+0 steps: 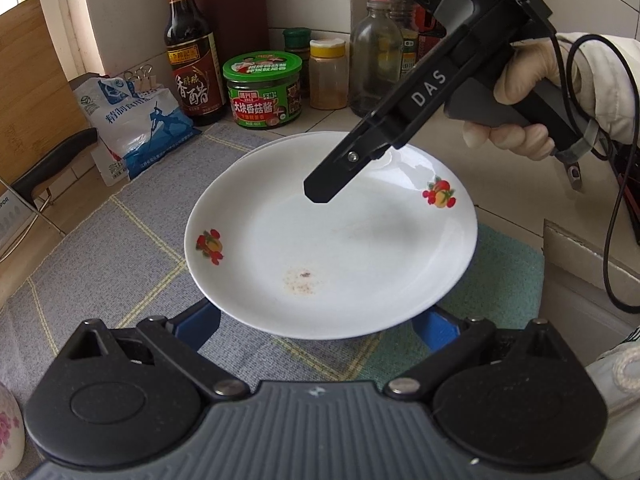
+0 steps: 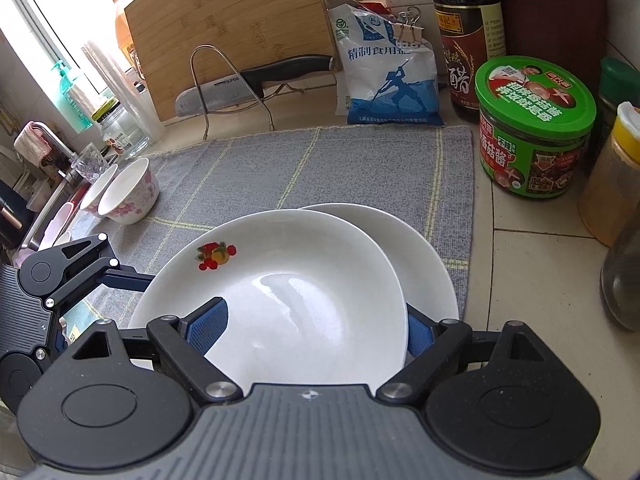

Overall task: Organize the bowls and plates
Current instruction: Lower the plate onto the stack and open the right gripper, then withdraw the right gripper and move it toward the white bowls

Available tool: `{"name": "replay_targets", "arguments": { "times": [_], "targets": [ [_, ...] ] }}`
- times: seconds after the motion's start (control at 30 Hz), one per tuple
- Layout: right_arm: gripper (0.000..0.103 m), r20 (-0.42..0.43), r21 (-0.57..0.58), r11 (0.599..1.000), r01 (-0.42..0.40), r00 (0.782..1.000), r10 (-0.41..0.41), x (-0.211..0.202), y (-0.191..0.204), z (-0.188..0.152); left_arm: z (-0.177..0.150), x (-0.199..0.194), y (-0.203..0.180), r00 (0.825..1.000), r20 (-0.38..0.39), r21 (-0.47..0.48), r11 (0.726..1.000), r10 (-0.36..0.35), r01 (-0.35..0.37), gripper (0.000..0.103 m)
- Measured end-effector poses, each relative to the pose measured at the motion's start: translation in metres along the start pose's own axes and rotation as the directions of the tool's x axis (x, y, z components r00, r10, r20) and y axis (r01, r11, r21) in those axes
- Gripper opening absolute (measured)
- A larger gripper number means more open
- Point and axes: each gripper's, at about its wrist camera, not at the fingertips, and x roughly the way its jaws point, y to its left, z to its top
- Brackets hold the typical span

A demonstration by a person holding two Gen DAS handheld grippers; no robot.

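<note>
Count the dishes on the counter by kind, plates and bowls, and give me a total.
Plates: 2, the fruit-print plate resting on a plain white plate
Bowls: 2, the pink-flowered bowl and another bowl behind it
Total: 4

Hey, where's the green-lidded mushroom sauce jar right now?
The mushroom sauce jar stands on the tiled counter off the grey mat's right edge, between the vinegar bottle and a yellow-capped jar.
</note>
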Motion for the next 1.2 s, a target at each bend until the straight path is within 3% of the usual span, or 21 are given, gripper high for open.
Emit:
{"name": "replay_targets", "arguments": {
  "times": [0.4,0.63,0.97,1.1,1.2],
  "targets": [
    [0.097,0.030,0.048,0.998,0.032,0.999,-0.033,-0.020,-0.008,-0.010,0.004,0.007,0.002,1.000,0.008,0.019,1.000,-0.005,0.005,0.102],
    [0.100,0.024,0.017,0.997,0.077,0.997,-0.077,-0.024,0.002,-0.013,0.001,0.009,0.002,1.000,0.015,0.017,1.000,0.011,-0.012,0.102],
    [0.103,0.000,0.002,0.988,0.156,0.988,-0.156,-0.025,0.011,-0.015,-0.009,-0.008,0.007,0.997,0.062,-0.034,0.999,0.042,-0.040,0.102],
    [0.103,0.030,0.002,0.989,0.149,0.988,-0.149,-0.034,0.009,-0.015,-0.012,-0.015,0.014,0.995,0.073,-0.083,0.995,0.066,-0.060,0.102],
    [0.103,0.053,-0.039,0.981,0.189,0.981,-0.186,-0.038,0.018,-0.013,-0.014,-0.021,0.016,0.993,0.091,-0.103,0.992,0.077,-0.068,0.102]
  ]
}}
